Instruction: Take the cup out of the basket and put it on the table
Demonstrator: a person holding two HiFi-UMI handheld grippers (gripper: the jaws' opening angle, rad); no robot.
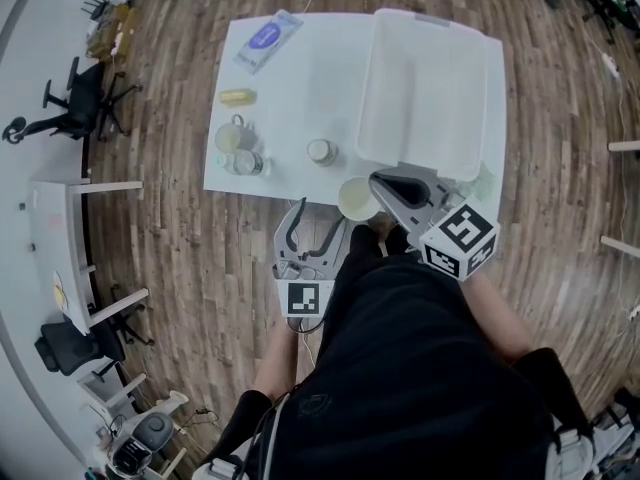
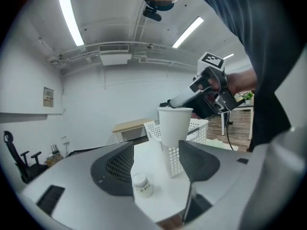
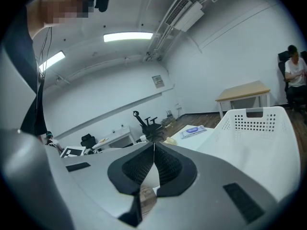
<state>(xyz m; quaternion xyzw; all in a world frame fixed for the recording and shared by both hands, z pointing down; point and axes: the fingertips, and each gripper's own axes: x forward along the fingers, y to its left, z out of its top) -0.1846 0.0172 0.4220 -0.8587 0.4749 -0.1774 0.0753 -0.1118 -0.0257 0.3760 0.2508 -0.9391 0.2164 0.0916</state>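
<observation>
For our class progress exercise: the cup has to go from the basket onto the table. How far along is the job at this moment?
Done: the cup is already out of the basket. In hand: the right gripper is shut on the cup's rim, holding it up near the table's near edge. Left to do: lower the cup onto a bare patch of table and let go. The left gripper is open and empty.

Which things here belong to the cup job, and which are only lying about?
For the job: cup, basket, table, right claw gripping the cup.
Lying about: small jar, glass jars, yellow thing, blue packet.
</observation>
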